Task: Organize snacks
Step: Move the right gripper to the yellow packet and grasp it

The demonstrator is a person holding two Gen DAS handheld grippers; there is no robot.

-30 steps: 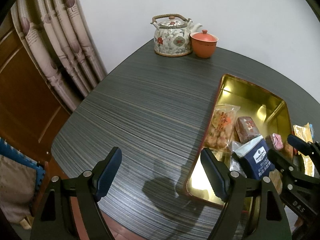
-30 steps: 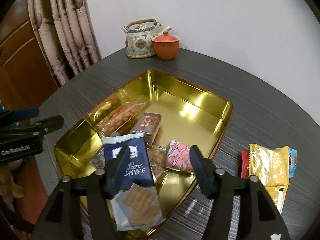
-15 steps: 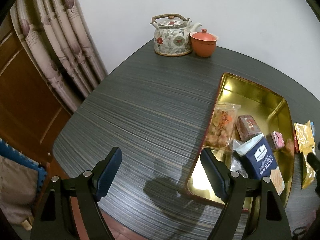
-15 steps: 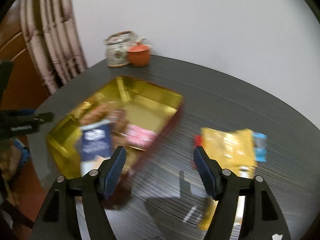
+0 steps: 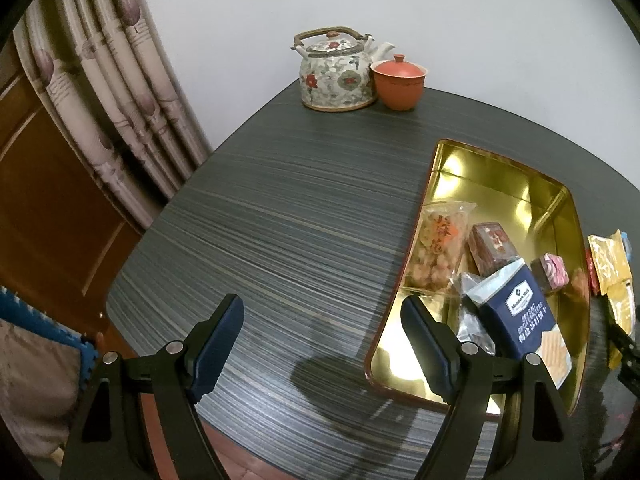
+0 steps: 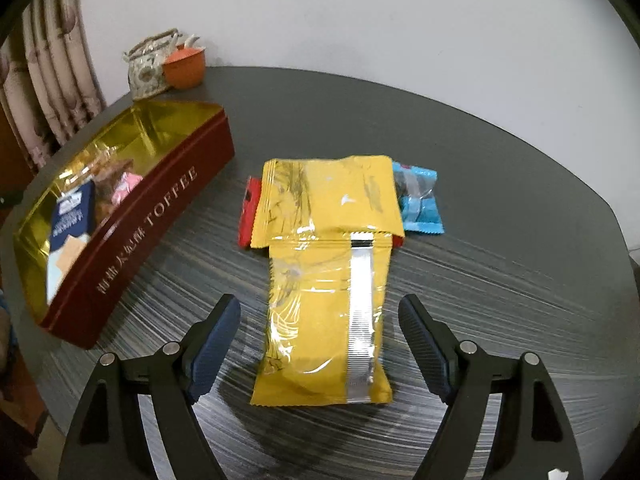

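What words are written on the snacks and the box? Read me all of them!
"TOFFEE": dark red side of the gold-lined tin box, after Chinese characters too blurred to read.
"Member's Mark", "SEA SALT SODA CRACKERS": navy cracker packet, with Chinese characters beneath.
Red characters on the clear puffed-snack bag: unreadable.
Yellow packets: no readable text.

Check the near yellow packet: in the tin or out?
Out. The near yellow packet lies on the table, beside the tin.
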